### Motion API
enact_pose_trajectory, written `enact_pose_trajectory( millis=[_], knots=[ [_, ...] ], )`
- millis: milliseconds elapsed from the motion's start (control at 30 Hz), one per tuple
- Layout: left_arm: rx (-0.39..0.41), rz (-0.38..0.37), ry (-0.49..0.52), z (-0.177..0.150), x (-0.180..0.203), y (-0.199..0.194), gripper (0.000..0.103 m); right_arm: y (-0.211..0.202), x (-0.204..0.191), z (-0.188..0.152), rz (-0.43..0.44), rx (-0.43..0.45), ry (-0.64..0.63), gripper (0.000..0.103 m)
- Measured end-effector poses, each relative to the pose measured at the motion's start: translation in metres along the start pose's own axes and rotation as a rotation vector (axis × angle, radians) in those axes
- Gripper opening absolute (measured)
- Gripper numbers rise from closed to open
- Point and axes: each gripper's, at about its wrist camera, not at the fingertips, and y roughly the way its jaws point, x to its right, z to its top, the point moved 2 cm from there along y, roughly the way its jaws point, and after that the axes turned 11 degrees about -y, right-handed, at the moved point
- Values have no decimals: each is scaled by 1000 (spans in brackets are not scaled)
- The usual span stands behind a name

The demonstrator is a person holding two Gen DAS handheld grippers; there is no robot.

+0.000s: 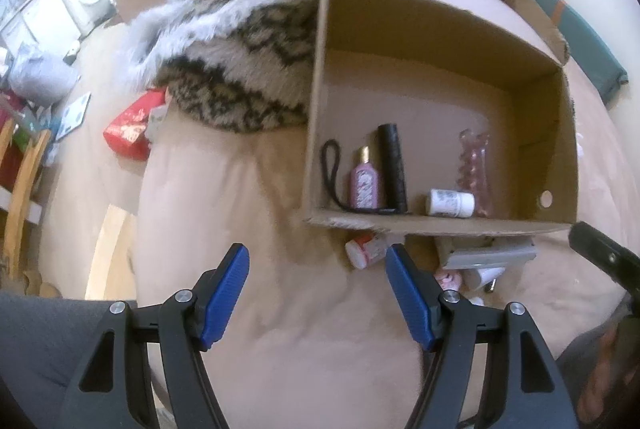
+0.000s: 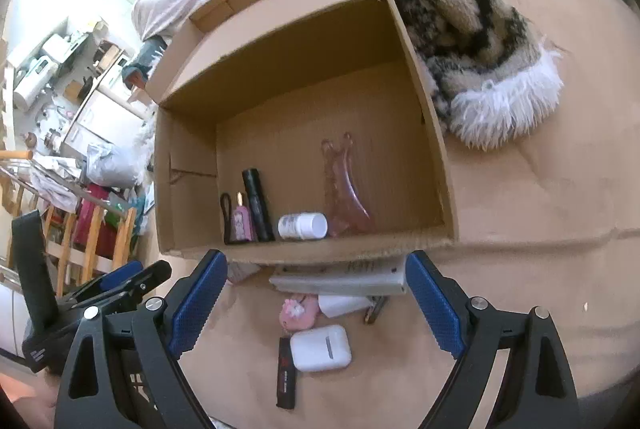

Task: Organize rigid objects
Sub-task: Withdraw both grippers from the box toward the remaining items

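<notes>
An open cardboard box (image 1: 436,225) (image 2: 344,249) sits on a beige bed cover. Along its near wall stand a pink perfume bottle (image 1: 363,181) (image 2: 242,223), a black tube (image 1: 393,167) (image 2: 258,203), a white pill bottle (image 1: 451,203) (image 2: 303,226) and a pink glass vase (image 1: 476,169) (image 2: 344,189). Loose in front of the box lie a grey flat case (image 2: 340,279), a white earbud case (image 2: 320,347), a black stick (image 2: 286,373) and a small red-and-white bottle (image 1: 366,249). My left gripper (image 1: 317,257) hangs open over bare cover. My right gripper (image 2: 316,261) is open above the loose pile.
A furry patterned garment (image 1: 240,85) (image 2: 472,41) lies against the box's side. The bed edge drops to a cluttered floor with a red bag (image 1: 130,129) and a wooden chair (image 1: 24,173). The other gripper (image 2: 132,281) shows at the left of the right wrist view.
</notes>
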Motion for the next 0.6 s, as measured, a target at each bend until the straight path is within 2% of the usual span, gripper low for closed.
enact_pose_trajectory(
  millis=[167, 333, 600],
  knots=[
    [-6, 4, -18, -7, -12, 10, 68, 4, 3, -10, 4, -26, 29, 96],
    [-66, -15, -60, -12, -21, 25, 68, 14, 8, -14, 8, -62, 60, 96],
    [-135, -9, -90, -10, -2, 52, 68, 32, 16, -20, -15, -126, 101, 96]
  ],
)
